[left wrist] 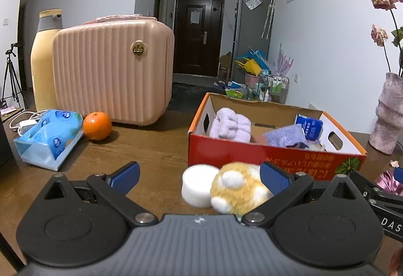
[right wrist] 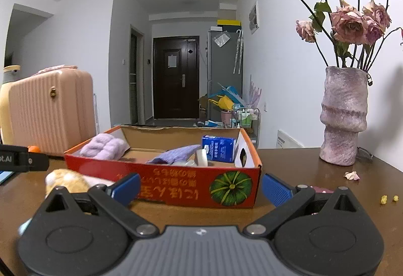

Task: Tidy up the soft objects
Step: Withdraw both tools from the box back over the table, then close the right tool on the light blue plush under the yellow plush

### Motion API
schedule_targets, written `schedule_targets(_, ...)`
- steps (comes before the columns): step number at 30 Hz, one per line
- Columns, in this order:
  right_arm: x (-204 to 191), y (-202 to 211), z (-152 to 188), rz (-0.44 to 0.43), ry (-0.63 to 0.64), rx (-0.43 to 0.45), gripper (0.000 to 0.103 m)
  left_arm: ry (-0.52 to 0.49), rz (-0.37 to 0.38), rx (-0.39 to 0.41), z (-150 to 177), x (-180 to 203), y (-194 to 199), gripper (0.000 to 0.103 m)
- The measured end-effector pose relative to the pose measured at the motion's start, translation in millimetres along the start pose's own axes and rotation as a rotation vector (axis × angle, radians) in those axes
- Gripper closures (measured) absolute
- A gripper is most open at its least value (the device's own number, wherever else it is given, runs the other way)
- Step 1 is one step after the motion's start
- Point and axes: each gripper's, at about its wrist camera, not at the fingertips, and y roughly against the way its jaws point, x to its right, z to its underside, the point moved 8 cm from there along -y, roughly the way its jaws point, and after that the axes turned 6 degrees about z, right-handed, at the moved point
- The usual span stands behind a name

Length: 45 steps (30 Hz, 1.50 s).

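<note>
A red cardboard box (left wrist: 252, 152) stands on the wooden table and holds a lilac fluffy towel (left wrist: 230, 126), a purple cloth (left wrist: 287, 136) and a blue tissue pack (left wrist: 309, 126). A yellow-and-white plush mushroom (left wrist: 226, 187) lies on the table in front of the box, between the open fingers of my left gripper (left wrist: 200, 176), nearer the right finger. In the right wrist view the box (right wrist: 176, 182) is just ahead of my right gripper (right wrist: 201, 186), which is open and empty. The plush (right wrist: 66, 182) shows at its left.
A pink ribbed case (left wrist: 113, 69), a yellow bottle (left wrist: 44, 59), a blue tissue packet (left wrist: 49, 136) and an orange (left wrist: 97, 125) stand at the left. A vase of dried roses (right wrist: 343, 117) stands at the right, with fallen petals (right wrist: 352, 175) and a pink shiny object (left wrist: 389, 181) nearby.
</note>
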Motion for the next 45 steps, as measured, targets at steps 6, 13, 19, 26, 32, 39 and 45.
schedule_targets(6,-7,22,8,-0.02,0.017,-0.009,0.0,-0.019,0.009,-0.02,13,-6,19,0.0)
schedule_targets(13,-18,45,17,-0.047,0.027,-0.026,0.0,-0.042,0.015,-0.033,26,-19,41,0.0)
schedule_targets(19,-33,55,26,-0.086,0.017,-0.061,0.0,-0.047,0.007,-0.038,30,-35,49,0.0)
schedule_targets(26,-70,58,39,-0.163,0.046,-0.127,0.0,-0.053,-0.011,-0.032,29,-61,54,0.0)
schedule_targets(32,-103,48,44,-0.219,0.014,-0.204,0.0,-0.046,-0.023,-0.036,27,-84,54,0.0)
schedule_targets(39,-142,28,48,-0.233,0.046,-0.255,0.0,-0.036,-0.03,-0.045,27,-107,52,0.0)
schedule_targets(45,-158,7,54,-0.231,0.073,-0.314,0.002,-0.014,-0.031,-0.055,27,-117,51,0.0)
